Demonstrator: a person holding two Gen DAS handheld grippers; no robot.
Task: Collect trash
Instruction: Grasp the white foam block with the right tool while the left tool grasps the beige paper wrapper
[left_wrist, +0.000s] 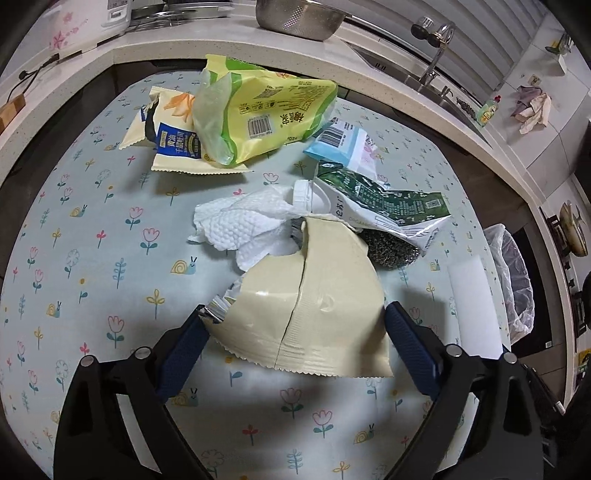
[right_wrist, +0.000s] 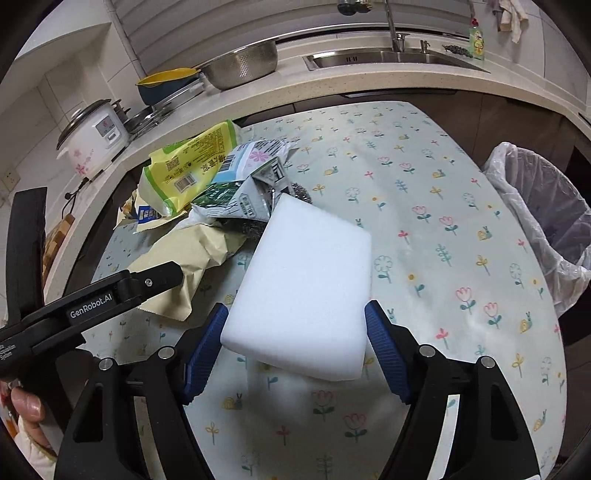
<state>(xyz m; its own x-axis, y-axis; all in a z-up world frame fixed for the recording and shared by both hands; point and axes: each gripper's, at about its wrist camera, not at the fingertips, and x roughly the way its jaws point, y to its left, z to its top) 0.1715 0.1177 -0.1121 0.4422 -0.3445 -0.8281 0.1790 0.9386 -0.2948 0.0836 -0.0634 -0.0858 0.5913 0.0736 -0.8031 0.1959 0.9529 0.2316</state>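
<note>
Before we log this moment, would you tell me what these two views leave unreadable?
- Steel scourer, left wrist view: mostly covered by the green carton and beige wrapper.
- Bin contents, right wrist view: hidden by its cloudy liner.
- Sponge, left wrist view: near end behind the left claw's finger.

Two close wrist views angled down, sharing floral table (left_wrist: 110, 236) and trash pile (right_wrist: 207, 192).
</note>
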